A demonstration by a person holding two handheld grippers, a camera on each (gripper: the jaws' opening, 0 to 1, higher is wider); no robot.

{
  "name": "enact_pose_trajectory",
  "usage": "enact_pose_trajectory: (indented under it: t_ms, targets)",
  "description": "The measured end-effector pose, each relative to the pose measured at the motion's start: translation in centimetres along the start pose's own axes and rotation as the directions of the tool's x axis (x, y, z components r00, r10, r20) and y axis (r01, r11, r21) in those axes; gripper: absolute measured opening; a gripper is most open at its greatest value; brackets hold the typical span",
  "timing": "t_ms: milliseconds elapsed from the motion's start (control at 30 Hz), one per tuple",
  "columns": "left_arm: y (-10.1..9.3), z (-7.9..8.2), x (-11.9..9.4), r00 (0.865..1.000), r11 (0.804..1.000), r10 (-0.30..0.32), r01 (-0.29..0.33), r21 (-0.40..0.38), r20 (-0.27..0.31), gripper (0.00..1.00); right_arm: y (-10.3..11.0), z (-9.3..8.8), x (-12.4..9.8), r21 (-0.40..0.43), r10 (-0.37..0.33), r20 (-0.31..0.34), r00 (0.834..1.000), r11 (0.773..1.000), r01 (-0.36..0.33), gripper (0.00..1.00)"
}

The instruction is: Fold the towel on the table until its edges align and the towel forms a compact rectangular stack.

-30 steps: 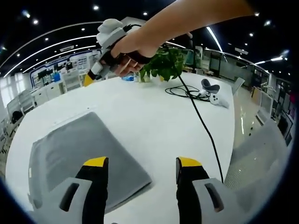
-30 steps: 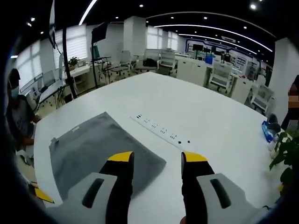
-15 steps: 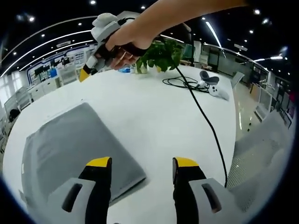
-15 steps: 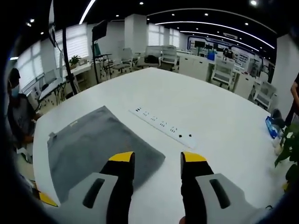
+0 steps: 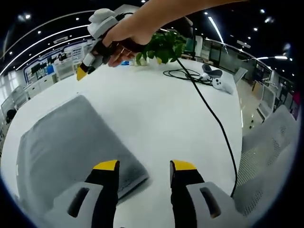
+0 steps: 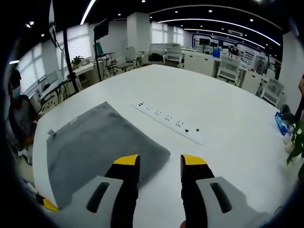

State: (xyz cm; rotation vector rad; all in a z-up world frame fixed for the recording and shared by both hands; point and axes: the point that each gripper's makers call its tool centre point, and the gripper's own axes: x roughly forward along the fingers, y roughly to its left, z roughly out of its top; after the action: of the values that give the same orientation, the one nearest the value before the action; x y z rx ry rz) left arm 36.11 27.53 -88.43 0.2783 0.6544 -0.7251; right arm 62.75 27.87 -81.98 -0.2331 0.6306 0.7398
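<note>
Evidently soft and limp, the towel [image 6: 95, 145] lies flat on the desk [image 6: 228, 123]; both jaws parted, its corner just ahead.

Towel [image 5: 71, 142]: near corner hidden behind left claw [image 5: 145, 165] in left gripper view; far-left part runs out of frame. In right gripper view, towel [image 6: 95, 142] near edge hidden behind right claw [image 6: 160, 159]; bottom-left corner cut off by frame. Right claw [image 5: 88, 66] mostly covered by hand [image 5: 126, 35]; jaw gap cannot be told. Cable [image 5: 209, 111] end cut off at lower right. Plant [image 5: 161, 45] pot hidden behind hand. Small blue object [image 6: 281, 124] at surface edge too small to identify. Person [image 6: 16, 114] at left cropped, blurred.
</note>
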Motion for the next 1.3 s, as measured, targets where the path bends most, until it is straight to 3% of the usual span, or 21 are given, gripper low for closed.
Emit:
enact_pose_trajectory:
  t_ms: [333,867,1300]
  targets:
    - [-0.1,-0.6,0.9,0.999,1.000,-0.024,0.024,0.005,-0.023,0.37,-0.7,-1.1,1.7,0.007,0.009,-0.021,1.000,1.000,-0.009,0.30]
    - [0.6,-1.7,1.9,0.999,1.000,0.002,-0.004,-0.027,-0.045,0.32,-0.3,-2.9,5.3,0.018,0.029,-0.054,0.998,0.999,-0.028,0.28]
    - [1.2,-1.9,2.0,0.999,0.999,0.037,-0.035,0.028,-0.039,0.23,-0.6,-4.0,8.0,0.058,0.003,-0.070,0.998,0.998,0.001,0.24]
